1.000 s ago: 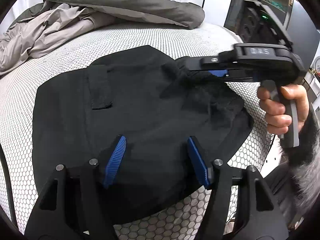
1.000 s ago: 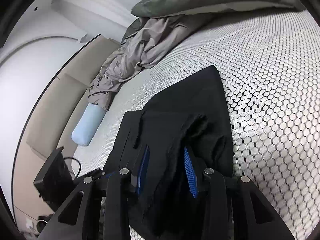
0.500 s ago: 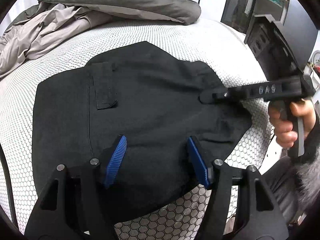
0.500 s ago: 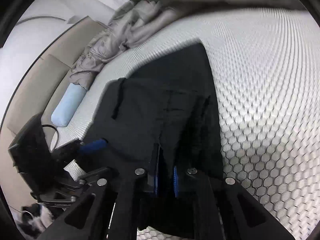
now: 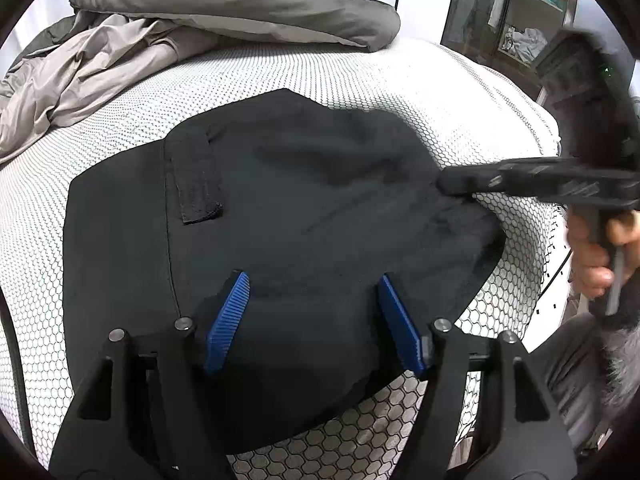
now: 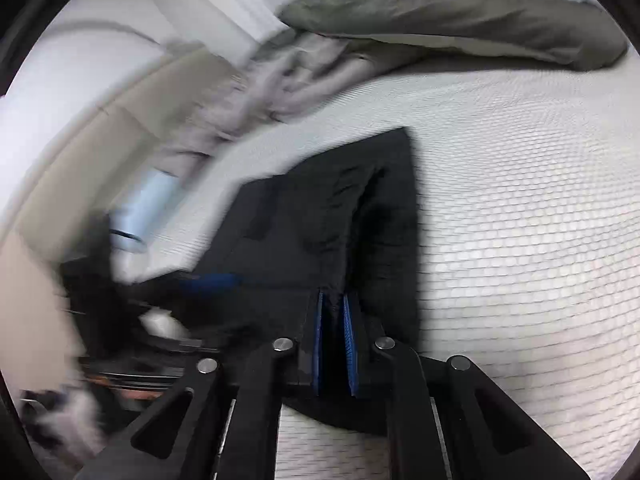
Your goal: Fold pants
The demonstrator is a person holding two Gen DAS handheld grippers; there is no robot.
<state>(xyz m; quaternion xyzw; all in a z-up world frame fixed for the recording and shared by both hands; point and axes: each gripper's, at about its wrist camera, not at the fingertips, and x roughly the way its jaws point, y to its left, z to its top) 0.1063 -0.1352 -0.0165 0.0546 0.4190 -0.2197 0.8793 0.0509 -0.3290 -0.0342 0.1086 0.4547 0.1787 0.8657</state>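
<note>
A second ago the right gripper stood with its jaws apart around a raised bunch of black cloth near the middle of the pants; now its blue pads are pinched together on a thin fold of that cloth at the garment's right edge. In the left wrist view it has moved from the centre right of the frame out to the far right, where its tip meets the fabric's edge. The lifted bunch is gone and the pants lie flatter and more spread than before, with only shallow wrinkles at the right side. The right wrist view is now blurred at its left half.

The left gripper sits where it was, low in the frame's centre, its jaws apart and widening slightly. Its blue pads stand over the near part of the pants; black cloth lies between and below them, and whether the tips touch it cannot be told. Nothing is pinched.

The pants lie on the white honeycomb-patterned mattress, filling the middle of the left wrist view, a pocket flap showing left of centre. A crumpled grey duvet is heaped at the upper left. A hand grips the right gripper's handle at the right edge.
</note>
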